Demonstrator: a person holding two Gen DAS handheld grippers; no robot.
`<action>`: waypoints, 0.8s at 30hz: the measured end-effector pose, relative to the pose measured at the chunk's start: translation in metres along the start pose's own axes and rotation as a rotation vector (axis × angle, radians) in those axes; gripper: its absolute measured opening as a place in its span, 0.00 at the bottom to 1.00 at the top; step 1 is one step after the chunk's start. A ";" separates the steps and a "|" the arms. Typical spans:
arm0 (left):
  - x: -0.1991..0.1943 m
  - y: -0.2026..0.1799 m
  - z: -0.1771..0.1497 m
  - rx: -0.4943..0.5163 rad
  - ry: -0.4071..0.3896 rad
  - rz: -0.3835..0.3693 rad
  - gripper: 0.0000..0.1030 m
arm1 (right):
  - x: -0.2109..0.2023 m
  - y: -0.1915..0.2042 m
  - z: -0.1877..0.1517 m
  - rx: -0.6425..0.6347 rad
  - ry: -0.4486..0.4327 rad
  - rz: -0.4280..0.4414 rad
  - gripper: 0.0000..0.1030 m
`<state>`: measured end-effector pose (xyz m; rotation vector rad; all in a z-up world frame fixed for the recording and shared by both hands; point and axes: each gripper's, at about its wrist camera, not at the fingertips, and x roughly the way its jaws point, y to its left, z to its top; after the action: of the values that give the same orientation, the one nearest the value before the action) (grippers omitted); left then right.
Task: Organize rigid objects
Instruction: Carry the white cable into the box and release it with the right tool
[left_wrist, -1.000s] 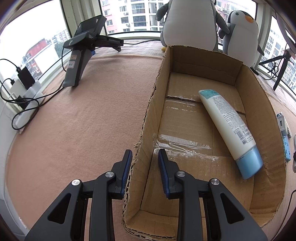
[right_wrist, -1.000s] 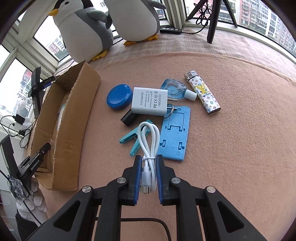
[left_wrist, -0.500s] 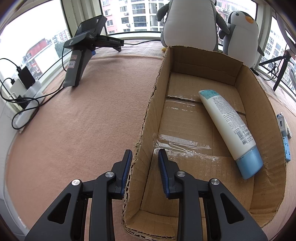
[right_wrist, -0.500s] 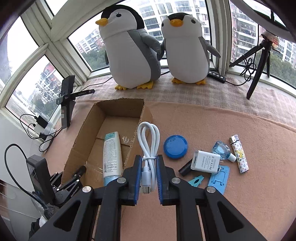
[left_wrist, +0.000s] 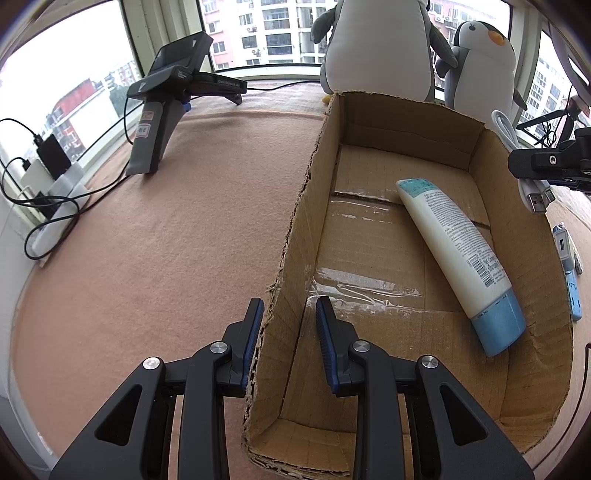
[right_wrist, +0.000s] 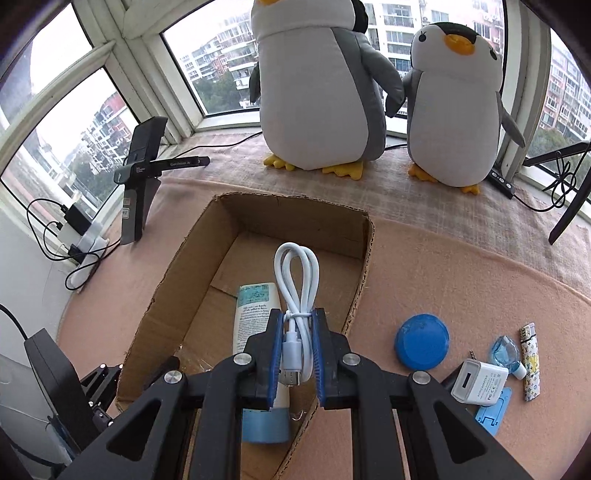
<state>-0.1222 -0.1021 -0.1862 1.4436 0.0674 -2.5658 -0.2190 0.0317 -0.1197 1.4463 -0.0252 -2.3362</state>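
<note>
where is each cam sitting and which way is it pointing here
Left wrist: on the left gripper, angled down along its fingers, which straddle the cardboard box wall; shows both fingers.
Right wrist: on the right gripper, angled down over the box toward the window; shows both fingers clamping the white cable.
Shared: box, lotion tube, cable, both plush penguins.

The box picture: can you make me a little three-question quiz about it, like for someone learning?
1. What lies inside the cardboard box?
2. True or false: the right gripper holds a white cable.
3. Which is outside the box: A) the blue disc, B) the tube?

Key
1. A white tube with a blue cap.
2. True; its pads are closed on the bundled cable, above the box.
3. A; the disc sits on the cloth beside the box.
</note>
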 end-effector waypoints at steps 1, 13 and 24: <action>0.000 0.000 0.000 0.000 0.000 0.000 0.26 | 0.002 0.000 0.000 0.000 0.002 -0.001 0.13; 0.000 0.000 0.001 0.002 -0.002 0.003 0.26 | -0.001 0.011 0.000 -0.056 -0.046 -0.007 0.72; 0.000 0.000 0.002 0.009 -0.006 0.010 0.26 | -0.011 0.010 -0.004 -0.062 -0.046 -0.001 0.72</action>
<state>-0.1236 -0.1020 -0.1855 1.4361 0.0482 -2.5654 -0.2083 0.0265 -0.1095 1.3637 0.0348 -2.3495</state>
